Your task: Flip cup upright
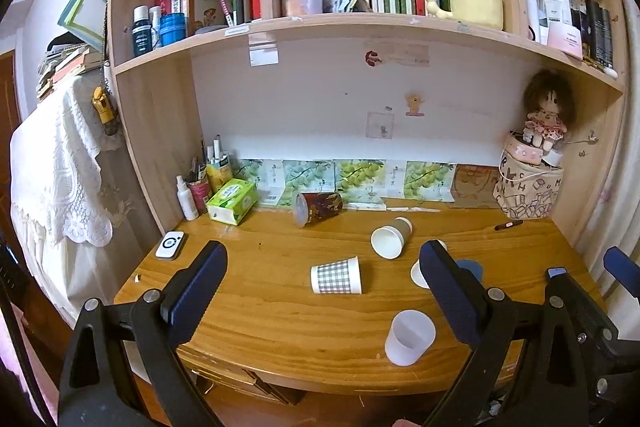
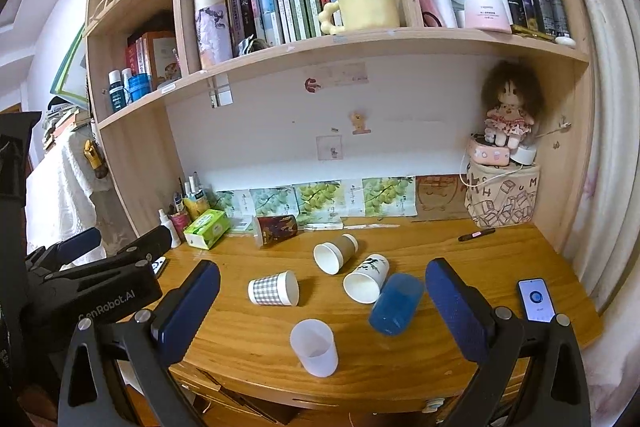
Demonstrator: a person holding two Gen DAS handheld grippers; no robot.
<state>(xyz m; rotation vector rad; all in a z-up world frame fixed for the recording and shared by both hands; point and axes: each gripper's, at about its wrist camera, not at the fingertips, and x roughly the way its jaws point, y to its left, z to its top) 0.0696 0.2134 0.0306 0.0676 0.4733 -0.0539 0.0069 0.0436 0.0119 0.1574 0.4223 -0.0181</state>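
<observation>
Several cups are on the wooden desk. A checked paper cup, a brown paper cup, a white printed cup, a blue plastic cup and a dark patterned cup lie on their sides. A frosted clear cup stands upright near the front edge. My left gripper is open and empty above the front of the desk. My right gripper is open and empty, with the cups between and beyond its fingers.
A green tissue box, pen holders and a spray bottle stand at the back left. A white device lies at the left. A phone lies at the right, a pen beside a printed bag with a doll. Shelves hang above.
</observation>
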